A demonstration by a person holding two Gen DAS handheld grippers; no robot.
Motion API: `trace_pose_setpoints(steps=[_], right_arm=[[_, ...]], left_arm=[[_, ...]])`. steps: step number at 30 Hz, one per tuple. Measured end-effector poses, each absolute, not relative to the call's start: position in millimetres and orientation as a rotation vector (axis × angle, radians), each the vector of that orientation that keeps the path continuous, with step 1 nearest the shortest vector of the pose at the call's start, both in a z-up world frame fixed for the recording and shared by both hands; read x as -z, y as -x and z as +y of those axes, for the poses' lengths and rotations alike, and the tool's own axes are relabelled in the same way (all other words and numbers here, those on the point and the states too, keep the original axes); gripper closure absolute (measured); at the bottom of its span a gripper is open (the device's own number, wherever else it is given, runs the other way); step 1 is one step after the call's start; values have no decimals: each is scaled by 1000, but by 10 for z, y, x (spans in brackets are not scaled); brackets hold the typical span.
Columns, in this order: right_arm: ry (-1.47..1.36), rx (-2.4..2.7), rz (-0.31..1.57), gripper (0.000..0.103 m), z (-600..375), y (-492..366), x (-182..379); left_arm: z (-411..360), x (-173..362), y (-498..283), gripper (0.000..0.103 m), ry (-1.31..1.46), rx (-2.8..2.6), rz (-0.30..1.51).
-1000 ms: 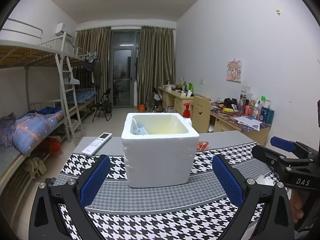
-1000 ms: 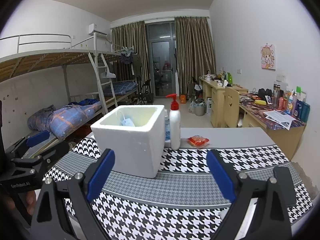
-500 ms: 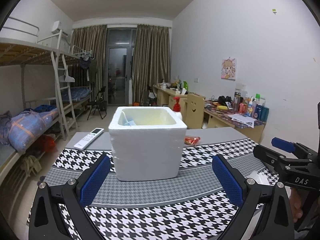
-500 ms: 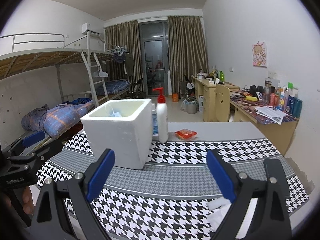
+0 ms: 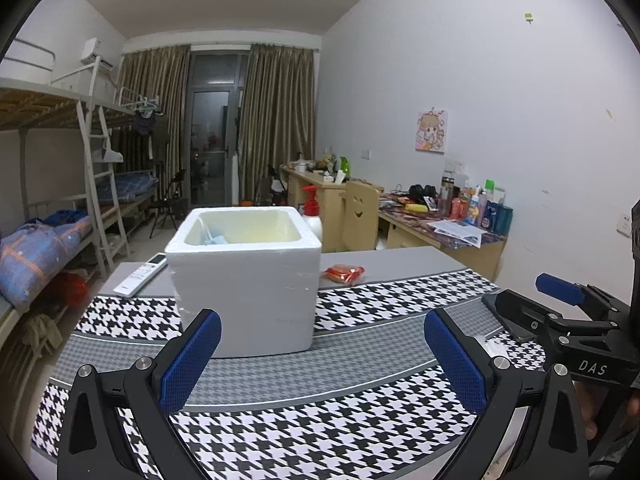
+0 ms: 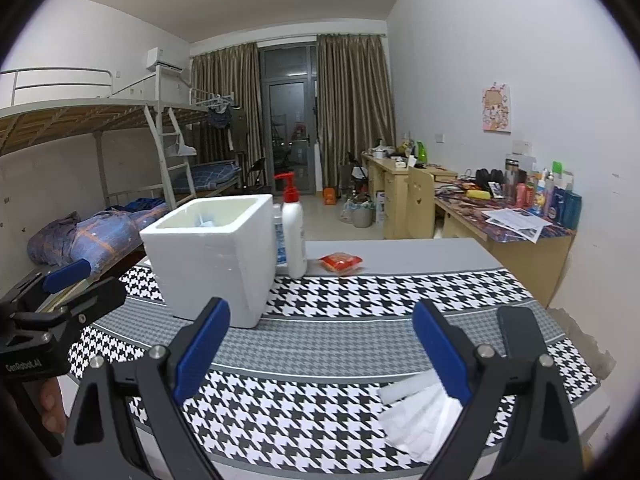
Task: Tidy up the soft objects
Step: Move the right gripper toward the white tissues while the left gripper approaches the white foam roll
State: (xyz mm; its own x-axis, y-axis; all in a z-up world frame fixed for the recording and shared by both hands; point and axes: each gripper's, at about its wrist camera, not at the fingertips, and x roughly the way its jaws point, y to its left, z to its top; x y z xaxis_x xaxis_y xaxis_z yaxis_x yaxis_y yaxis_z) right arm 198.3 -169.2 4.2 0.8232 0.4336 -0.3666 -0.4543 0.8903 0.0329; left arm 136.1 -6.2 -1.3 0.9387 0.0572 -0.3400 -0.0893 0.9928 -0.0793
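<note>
Below and just right of the right tool (image 6: 322,346), a white soft packet (image 6: 420,416) lies flat on the houndstooth cloth of the bench (image 6: 360,344), partly hidden behind that tool's right finger, beside a dark flat object (image 6: 520,334). Its long axis cannot be judged, since only part of it shows. Right tool: fingers spread wide, holding nothing. Left tool (image 5: 320,356): likewise spread wide and empty, facing the white foam box (image 5: 244,280) squarely. The box stands upright on the cloth, ahead and to the left of the right tool; a pale blue soft item (image 5: 216,239) is already visible inside against its left wall. From the left wrist view the packet is barely seen as a white scrap (image 5: 494,347) at the far right, near the right tool's body. Judgement: the right tool is clearly the nearer one, and the coming pick would require it to drop and shift rightward, then carry leftward to the box. A pump bottle (image 6: 294,232) and a red sachet (image 6: 341,262) stand behind, apart from this path.
</note>
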Motion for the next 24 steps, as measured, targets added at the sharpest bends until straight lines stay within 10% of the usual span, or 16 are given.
trace_pose_setpoints(steps=[24], right_arm=[[24,-367,419,8,-2166,-2102,34]], left_arm=[[-462,139,-1618,1,91,31,390]])
